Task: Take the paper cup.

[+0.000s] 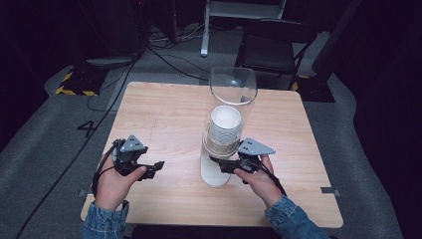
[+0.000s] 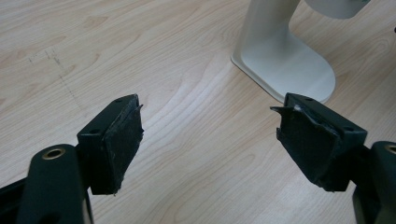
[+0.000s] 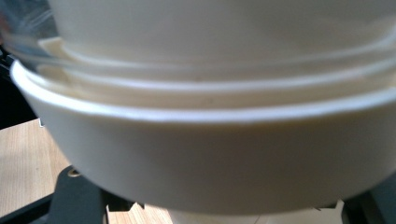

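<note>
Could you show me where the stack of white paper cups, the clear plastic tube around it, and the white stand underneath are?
Stack of white paper cups (image 1: 225, 119): high view, inside of the top cup.
Clear plastic tube (image 1: 233, 79): high view, upper wall.
White stand (image 2: 285, 65): left gripper view, flat foot.

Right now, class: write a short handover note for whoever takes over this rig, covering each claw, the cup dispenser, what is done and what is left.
Left claw: open, empty, low over the bare table, left of the dispenser's white base.
Right claw: at the underside of the clear tube, around the lowest cup; whether the pads press on it is hidden.
Cup stack: inside the tube.
Done: right claw brought to the lowest cup.
Left: probably confirm the grip, pull that cup down and out, set it on the table.
</note>
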Tool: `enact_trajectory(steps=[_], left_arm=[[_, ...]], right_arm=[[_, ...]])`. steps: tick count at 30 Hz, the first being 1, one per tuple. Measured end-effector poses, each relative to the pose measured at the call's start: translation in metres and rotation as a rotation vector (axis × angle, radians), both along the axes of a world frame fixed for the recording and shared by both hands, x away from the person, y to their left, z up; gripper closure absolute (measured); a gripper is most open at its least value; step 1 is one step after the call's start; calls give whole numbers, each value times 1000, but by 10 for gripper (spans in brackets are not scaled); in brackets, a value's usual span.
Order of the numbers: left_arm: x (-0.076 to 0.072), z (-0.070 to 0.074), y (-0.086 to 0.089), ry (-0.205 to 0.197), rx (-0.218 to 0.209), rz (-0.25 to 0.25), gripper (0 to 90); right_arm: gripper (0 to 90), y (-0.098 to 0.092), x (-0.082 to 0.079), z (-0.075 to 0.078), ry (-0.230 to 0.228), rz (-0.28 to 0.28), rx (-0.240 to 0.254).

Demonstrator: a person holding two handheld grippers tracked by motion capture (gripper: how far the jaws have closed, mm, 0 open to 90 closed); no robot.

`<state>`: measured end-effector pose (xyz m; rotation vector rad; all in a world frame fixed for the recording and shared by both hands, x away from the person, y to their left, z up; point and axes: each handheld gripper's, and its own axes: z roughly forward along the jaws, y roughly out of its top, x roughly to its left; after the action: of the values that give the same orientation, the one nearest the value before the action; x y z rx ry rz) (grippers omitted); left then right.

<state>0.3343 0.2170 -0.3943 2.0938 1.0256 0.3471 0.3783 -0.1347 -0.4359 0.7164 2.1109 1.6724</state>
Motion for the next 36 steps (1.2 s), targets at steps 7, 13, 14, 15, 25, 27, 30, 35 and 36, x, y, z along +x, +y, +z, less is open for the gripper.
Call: enact_trajectory(steps=[7, 13, 14, 15, 25, 27, 30, 35, 36], left_arm=[[1, -1, 0, 2, 5, -6, 222], [2, -2, -1, 9, 1, -6, 223], [1, -2, -1, 13, -2, -1, 223], [1, -2, -1, 12, -1, -1, 224], [1, -2, 0, 5, 6, -4, 224], [1, -2, 0, 9, -3, 1, 224], [1, -2, 0, 4, 3, -2, 224], [1, -2, 0, 3, 0, 1, 223], [1, -2, 0, 3, 0, 1, 223]], right_arm=[[301, -1, 1, -1, -22, 15, -8], [303, -2, 2, -3, -39, 19, -13], [303, -2, 2, -3, -49, 18, -20], [303, -3, 2, -4, -60, 18, -18], [305, -4, 4, -7, -94, 31, -22], [306, -4, 5, -8, -97, 30, -22], [306, -4, 5, -8, -102, 32, -24], [307, -3, 2, -7, -56, 15, -10], [307, -3, 2, -7, -56, 15, -10]])
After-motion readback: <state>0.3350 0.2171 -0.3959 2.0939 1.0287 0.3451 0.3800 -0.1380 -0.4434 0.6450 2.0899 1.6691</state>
